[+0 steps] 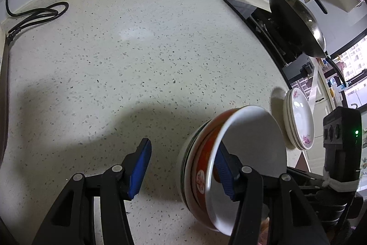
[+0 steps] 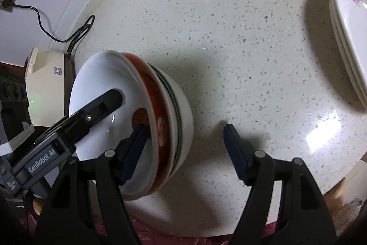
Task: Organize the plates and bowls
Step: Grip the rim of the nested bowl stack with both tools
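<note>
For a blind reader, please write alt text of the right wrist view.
A nested stack of bowls, white inside and red outside, sits on a speckled pale stone counter; the open right gripper straddles its rim. White flowered plates lie stacked at right.

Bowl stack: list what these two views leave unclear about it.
- How many bowls: left view shows only nested rims, the lower ones hidden inside each other.
- Bowl bottoms: right view, the right tool and its arms cover the lower edge.
- Red bowl's pattern: mostly hidden by the white rim.
- Plates: cut off by the right view's edge.
</note>
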{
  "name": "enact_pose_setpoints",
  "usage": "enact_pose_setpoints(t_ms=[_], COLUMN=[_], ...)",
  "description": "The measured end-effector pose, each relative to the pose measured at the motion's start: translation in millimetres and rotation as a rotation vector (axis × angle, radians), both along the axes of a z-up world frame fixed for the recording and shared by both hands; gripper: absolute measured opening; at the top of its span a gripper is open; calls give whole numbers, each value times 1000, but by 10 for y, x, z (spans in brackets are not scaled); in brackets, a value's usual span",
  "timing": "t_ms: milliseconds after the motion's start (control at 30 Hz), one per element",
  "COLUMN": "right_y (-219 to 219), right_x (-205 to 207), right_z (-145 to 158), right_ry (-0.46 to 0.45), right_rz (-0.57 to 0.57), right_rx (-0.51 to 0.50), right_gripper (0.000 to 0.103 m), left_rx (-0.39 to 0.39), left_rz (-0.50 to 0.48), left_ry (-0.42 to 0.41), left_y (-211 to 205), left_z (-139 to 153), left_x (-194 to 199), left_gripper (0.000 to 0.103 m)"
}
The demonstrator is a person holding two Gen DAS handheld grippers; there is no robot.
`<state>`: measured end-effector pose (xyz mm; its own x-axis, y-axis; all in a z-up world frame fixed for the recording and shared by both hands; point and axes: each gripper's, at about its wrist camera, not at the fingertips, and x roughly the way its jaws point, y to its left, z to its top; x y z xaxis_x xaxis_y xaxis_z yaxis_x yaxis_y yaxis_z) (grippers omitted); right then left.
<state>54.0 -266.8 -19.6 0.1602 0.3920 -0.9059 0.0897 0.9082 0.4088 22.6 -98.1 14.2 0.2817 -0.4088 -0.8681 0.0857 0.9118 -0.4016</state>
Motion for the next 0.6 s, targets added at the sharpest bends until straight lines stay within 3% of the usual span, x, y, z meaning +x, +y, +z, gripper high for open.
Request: enact_pose_setpoints(t_ms=[500,533,600], right_y=[241,233,181], right_x=[52,43,15], right_z=[-42,-52,-71], right_ry=[-56,-56,-58], right_rz=[86,87,74], right_rx=[62,79,111], right_gripper=[71,63,61], left_rx=[-112,-132,-192], left_rz=[9,11,8], left_ry=[33,43,61], left_y=[53,61,70], left_z=[-207,-231,-267], left_x=[18,14,3], left_gripper=[61,61,47])
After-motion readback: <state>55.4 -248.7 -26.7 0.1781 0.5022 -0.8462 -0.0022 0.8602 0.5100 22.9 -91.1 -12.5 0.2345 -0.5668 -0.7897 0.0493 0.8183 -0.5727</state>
